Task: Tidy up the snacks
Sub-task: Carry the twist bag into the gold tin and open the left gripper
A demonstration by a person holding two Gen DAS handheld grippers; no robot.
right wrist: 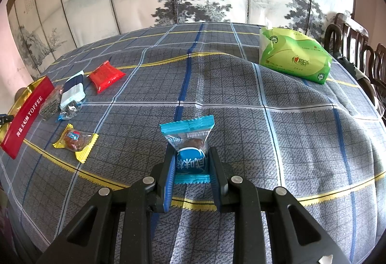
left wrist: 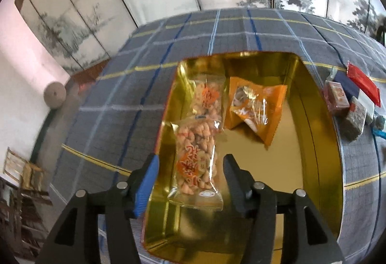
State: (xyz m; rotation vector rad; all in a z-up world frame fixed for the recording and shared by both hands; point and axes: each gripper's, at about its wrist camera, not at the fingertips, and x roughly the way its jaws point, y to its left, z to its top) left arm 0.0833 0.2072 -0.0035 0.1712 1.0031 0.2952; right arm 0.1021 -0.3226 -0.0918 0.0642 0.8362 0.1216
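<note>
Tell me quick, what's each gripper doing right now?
Left gripper: open, empty, above the gold tin.
Right gripper: shut on the blue snack packet.

tin (left wrist: pixel 320 119): right half bare | left: two clear snack bags (left wrist: pixel 195 162) | back: orange packet (left wrist: pixel 255 104)

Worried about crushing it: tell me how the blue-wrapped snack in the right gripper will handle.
The blue snack packet looks small, so probably light. Its crimped film ends likely flop and slip. The right gripper squeezes the bulging middle, which may dent.
</note>
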